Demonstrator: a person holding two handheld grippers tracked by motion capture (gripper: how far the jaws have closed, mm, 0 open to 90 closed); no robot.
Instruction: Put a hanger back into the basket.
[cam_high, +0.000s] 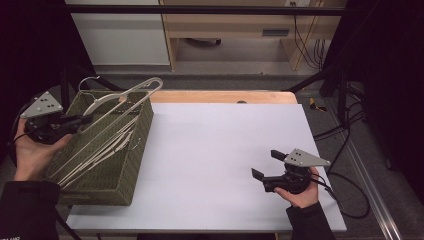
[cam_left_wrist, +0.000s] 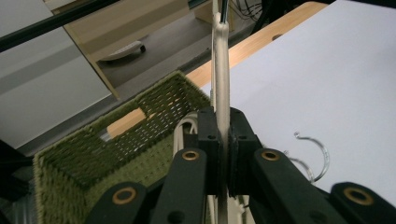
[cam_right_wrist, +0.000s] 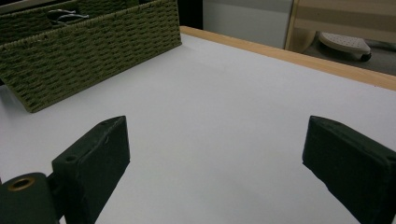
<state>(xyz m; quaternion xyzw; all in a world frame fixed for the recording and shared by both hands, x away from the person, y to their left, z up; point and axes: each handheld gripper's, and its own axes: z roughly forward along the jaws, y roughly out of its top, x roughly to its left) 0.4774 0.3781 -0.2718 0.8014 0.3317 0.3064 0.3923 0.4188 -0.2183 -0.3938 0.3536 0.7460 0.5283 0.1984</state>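
Hangers (cam_high: 107, 135) of pale wood with wire hooks lie stacked in the green woven basket (cam_high: 137, 150) at the table's left, and the left gripper (cam_high: 82, 120) has its jaws clamped on the flat arm of one hanger (cam_left_wrist: 221, 70), lifted so it juts over the basket's far rim. It looks light and rigid, though hooks may snag neighbours, so a grip mid-arm seems sound. Well apart over the white table (cam_high: 215, 150), the right gripper (cam_high: 267, 165) hovers with jaws spread wide, holding nothing.
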